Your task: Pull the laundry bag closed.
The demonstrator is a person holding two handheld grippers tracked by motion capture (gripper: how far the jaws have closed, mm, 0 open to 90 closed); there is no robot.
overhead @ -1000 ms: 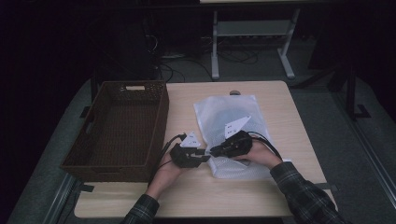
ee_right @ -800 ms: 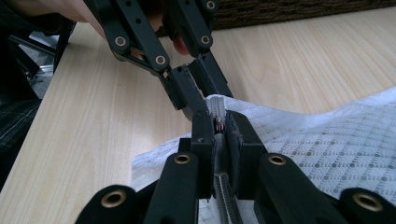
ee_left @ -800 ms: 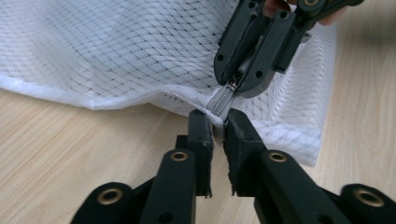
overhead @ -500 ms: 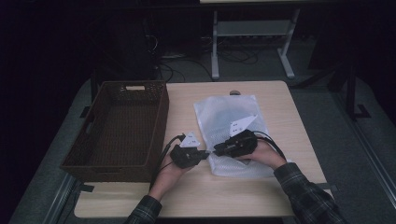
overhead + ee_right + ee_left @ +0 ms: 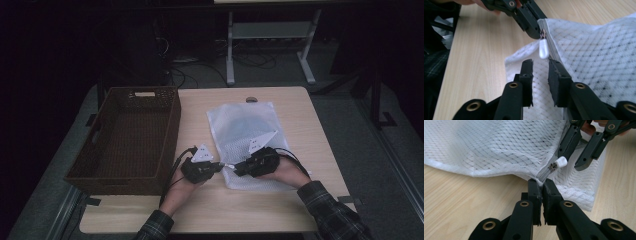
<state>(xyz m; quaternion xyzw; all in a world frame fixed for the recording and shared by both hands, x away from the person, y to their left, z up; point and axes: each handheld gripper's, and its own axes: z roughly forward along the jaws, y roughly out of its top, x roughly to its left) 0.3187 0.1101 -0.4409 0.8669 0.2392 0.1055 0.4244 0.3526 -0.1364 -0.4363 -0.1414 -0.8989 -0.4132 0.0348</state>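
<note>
Step in hand: opening the zip of the white mesh zip-up laundry bag [image 5: 248,145], judged from how the two grippers meet at its near corner.
Bag position: flat on the pale wooden worktop [image 5: 300,110], right of the dark brown woven basket [image 5: 127,137], well apart from the basket's inside.
Left gripper [image 5: 542,185]: jaws pinched tight on the grey zip tape at the bag's edge, anchoring the fabric just behind the slider.
Right gripper [image 5: 540,65]: jaws have just been opening a little and now stand narrowly apart; the white rounded zip pull [image 5: 543,48] hangs just ahead of the tips, not yet between them.
Doing it well: keep the left anchor taut and low; bring the right jaws forward around the pull, close squarely on it, then draw along the tape line, not upward, or the mesh will bunch.
Risk: catching mesh together with the pull.
High view gives: layout of bag, basket and both hands; the pull is too small to make out there.
Left gripper view gives: the metal slider [image 5: 553,166] and the tape it rides.
Right gripper view gives: the gap left between jaw tips and pull.
</note>
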